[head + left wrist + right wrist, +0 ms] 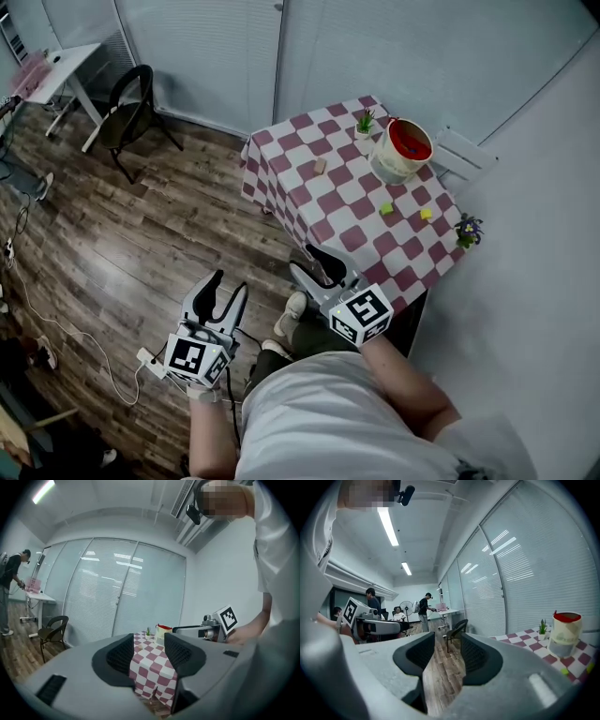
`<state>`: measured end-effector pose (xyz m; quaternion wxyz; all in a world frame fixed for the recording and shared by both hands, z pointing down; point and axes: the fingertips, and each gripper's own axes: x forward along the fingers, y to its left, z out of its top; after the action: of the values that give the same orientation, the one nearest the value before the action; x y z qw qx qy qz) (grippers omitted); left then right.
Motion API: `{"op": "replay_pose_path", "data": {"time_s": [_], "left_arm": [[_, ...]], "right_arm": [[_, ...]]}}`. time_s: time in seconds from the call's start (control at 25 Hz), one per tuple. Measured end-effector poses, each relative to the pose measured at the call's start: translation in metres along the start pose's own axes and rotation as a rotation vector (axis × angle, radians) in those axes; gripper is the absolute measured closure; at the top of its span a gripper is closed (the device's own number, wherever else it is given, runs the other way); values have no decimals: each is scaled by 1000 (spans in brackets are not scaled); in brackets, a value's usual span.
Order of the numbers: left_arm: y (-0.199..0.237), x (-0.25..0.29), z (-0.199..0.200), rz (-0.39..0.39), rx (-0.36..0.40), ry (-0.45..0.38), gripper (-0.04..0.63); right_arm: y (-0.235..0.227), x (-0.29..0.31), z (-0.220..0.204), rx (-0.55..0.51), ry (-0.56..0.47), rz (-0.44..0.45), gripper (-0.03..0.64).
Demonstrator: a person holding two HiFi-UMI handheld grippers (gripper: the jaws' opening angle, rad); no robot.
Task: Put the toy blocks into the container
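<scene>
A small green toy block [385, 208], a yellow toy block [426, 215] and a tan wooden toy block [320, 166] are lying well apart on the red-and-white checkered bench [309, 202]. None is inside the cream round container [401, 150], which is standing towards the far side (a tiny potted plant [364, 122] is sitting just beside it). The right gripper [314, 267] is hovering at the bench's near edge and the left gripper [228, 292] over the wooden floor [141, 244], both with jaws parted, holding nothing.
</scene>
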<state>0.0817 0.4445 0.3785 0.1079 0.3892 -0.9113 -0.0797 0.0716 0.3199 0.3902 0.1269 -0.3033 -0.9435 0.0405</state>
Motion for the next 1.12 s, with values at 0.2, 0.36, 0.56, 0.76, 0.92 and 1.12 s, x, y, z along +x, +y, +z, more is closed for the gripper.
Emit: {"op": "replay_pose_path", "data": {"time_s": [0.2,0.36,0.56,0.76,0.92,1.12], "left_arm": [[18,52,-2,-17,4,36,414],[30,102,2,-29,-7,77,414],[39,165,-5,-55,-5,130,414],[44,223,-15,-41,-3,197,414],[48,262,-33,-8,-36,257,414],[50,311,-58,-9,-9,335,414]], "right_arm": [[-49,26,1,30,11,-20,440],[-92,42,2,52,14,-40,440],[-148,54,1,91,27,-79,440],[-196,58,-10,141,55,-133,440],[-226,59,-18,181,80,-182,440],[-262,59,-27,231,115,-254,440]]}}
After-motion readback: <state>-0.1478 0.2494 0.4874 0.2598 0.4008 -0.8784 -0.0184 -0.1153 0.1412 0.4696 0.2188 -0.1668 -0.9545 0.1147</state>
